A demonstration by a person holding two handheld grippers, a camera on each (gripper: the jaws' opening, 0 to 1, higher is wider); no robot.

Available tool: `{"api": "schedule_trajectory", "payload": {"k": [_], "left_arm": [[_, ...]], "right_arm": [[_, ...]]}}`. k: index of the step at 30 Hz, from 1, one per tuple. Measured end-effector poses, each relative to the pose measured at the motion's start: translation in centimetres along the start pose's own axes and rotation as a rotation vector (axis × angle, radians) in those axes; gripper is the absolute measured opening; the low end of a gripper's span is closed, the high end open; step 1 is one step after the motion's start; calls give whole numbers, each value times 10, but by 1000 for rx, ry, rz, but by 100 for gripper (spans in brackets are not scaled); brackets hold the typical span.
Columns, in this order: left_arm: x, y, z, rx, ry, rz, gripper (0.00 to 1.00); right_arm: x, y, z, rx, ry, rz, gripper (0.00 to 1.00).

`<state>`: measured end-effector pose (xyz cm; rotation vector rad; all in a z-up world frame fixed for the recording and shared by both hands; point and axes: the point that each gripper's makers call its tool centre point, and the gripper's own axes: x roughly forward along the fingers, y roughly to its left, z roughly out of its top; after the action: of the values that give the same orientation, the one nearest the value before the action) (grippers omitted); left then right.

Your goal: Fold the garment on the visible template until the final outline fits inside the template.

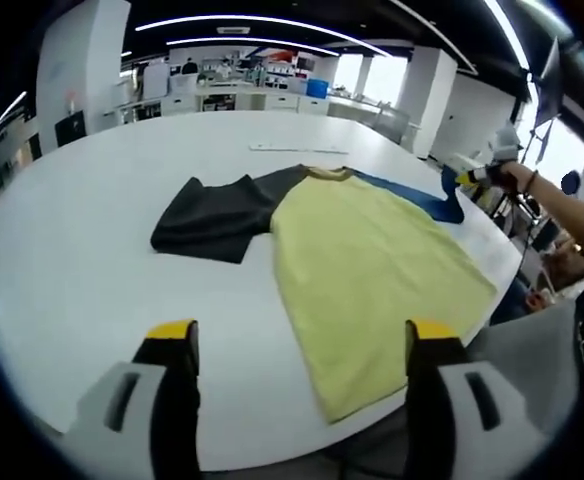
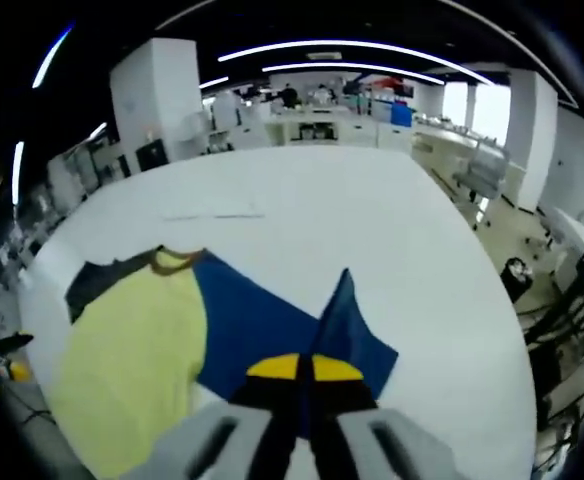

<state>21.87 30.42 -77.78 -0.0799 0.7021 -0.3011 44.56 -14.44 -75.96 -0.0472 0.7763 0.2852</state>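
1. In the right gripper view, low centre, the right gripper (image 2: 305,368) is pinched on the blue sleeve (image 2: 344,325); it could slip out if lifted fast.
2. In the left gripper view, the left gripper (image 1: 297,335) gapes wide, empty.
3. The garment (image 1: 367,265) lies mid-frame on the white table (image 1: 92,240); its dark sleeve (image 1: 212,215) is clearest here.
4. I can make out no template outline.

A yellow shirt (image 1: 372,265) with one dark sleeve (image 1: 212,218) lies on the white table (image 1: 72,260). The left gripper (image 1: 297,350) hovers open above the near edge. The right gripper (image 1: 469,180) lifts the blue sleeve (image 1: 427,200).
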Motion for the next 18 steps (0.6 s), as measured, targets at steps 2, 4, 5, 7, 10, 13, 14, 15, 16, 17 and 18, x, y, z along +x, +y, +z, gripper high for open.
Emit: {"api": "schedule_trajectory", "payload": {"k": [2,4,5,7,10,13,14,15,16,17,18], "left_arm": [[1,-3,1,1,2,-3,82],[1,-5,1,5,5,-6,82],[1,-6,1,7,9,-6,82],[2,-6,0,10,12,-6,82],[2,-8,-1,8,16,-12,82],[2,-10,-1,6,19,-12,81],[3,-11,-1,6,18,-11,81],[3,-11,0,3,17,-10,81],[3,-10,0,2,17,-11,81],[3,-10,0,2,15,-11,81],[4,-9,1,2,15,-12,81]], "right_arm": [[3,4,3,-5,1,9,0],[2,14,3,-12,0,18,0],[4,15,4,-14,0,22,0],[6,19,7,-16,1,30,0],[10,24,10,-28,4,40,0],[12,31,14,-32,1,55,0],[12,34,15,-31,0,58,0],[12,39,16,-35,0,65,0],[13,42,17,-38,-1,68,0],[15,42,19,-39,-1,70,0],[16,43,20,-40,0,73,0]]}}
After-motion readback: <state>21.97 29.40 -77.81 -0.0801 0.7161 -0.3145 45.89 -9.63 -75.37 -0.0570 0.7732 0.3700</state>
